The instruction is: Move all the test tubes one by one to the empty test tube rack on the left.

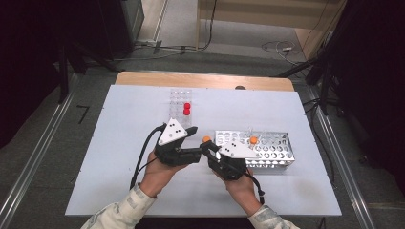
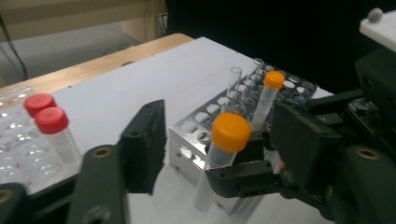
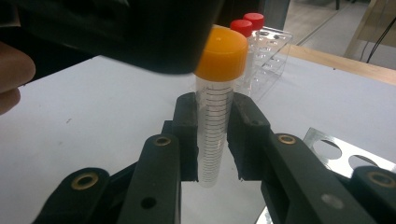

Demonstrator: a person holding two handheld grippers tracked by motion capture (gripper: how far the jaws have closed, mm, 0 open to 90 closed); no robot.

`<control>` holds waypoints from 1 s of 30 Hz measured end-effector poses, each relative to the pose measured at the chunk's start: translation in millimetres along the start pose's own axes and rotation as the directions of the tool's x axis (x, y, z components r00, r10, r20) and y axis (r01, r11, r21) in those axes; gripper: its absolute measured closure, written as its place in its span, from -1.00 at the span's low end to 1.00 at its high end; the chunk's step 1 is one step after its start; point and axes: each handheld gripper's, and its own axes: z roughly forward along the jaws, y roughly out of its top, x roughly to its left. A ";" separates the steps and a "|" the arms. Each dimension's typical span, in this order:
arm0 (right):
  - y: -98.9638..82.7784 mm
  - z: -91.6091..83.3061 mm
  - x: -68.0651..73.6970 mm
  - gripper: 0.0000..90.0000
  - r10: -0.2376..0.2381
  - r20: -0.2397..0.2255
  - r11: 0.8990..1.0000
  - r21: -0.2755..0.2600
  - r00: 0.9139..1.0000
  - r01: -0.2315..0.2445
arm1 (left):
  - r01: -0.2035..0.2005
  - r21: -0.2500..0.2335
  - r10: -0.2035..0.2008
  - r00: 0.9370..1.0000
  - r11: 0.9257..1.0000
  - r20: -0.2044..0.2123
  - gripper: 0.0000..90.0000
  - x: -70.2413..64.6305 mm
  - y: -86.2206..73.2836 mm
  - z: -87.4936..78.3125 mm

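Observation:
My right gripper (image 3: 215, 135) is shut on a clear graduated tube (image 3: 215, 116) with an orange cap (image 3: 222, 51), holding it upright just left of the metal rack (image 1: 274, 153). The left gripper (image 2: 224, 144) reaches in from the left, and its jaws stand on either side of that orange cap (image 2: 231, 130) with a gap at each side, so it is open. In the high view the two grippers, left (image 1: 198, 142) and right (image 1: 210, 150), meet at the cap (image 1: 206, 139). One jaw of the left gripper looms dark over the cap in the right gripper view.
A second orange-capped tube (image 1: 253, 140) stands in the metal rack (image 2: 201, 126) beside uncapped clear tubes (image 2: 233, 79). Behind it, a clear plastic rack (image 1: 180, 98) holds two red-capped tubes (image 1: 186, 109). The white tabletop (image 1: 119, 157) ends in a wooden strip at the back.

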 end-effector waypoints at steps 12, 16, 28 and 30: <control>0.4 -1.2 3.6 0.59 -0.010 -0.008 1.000 -0.003 1.000 0.010 | -0.045 0.013 0.045 0.999 0.999 0.008 0.39 -4.3 -4.6 5.4; 0.3 -1.1 3.4 0.58 -0.012 -0.005 1.000 -0.004 1.000 0.012 | -0.048 0.017 0.048 0.999 0.999 0.013 0.53 -4.2 -5.5 6.0; 0.7 -5.3 1.7 0.02 -0.008 -0.058 1.000 0.009 0.998 0.008 | -0.011 0.014 0.011 1.000 1.000 -0.003 0.56 5.4 -5.0 3.2; 1.0 -9.6 1.2 -0.12 -0.012 -0.082 1.000 0.014 0.997 0.013 | 0.010 0.011 -0.010 1.000 1.000 -0.010 0.56 9.4 -5.2 3.4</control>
